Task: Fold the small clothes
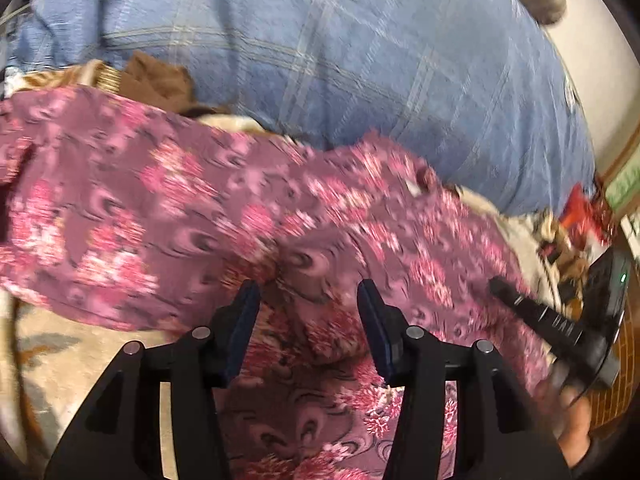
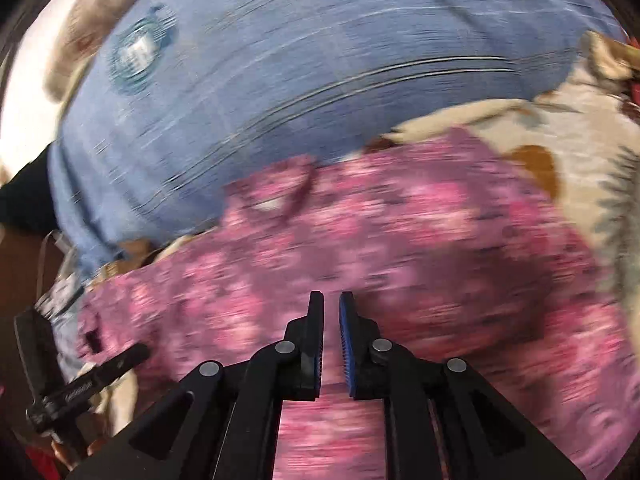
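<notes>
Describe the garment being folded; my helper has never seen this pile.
Start from the big blue checked cloth covering the far side of the surface. Just in front of it, under both grippers, lies the pink-purple garment. Its dense pink flower print sets it apart from the cream sheet beneath it.

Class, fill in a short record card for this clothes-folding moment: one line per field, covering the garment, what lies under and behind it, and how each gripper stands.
garment: purple cloth with pink flower print, spread out and rumpled
beneath it: cream sheet with brown and grey leaf pattern
behind it: blue checked fabric
left gripper: jaws wide apart over the garment, holding nothing
right gripper: jaws nearly together with a narrow gap; whether cloth is pinched cannot be told
image quality: motion blur, strongest in the right wrist view
</notes>
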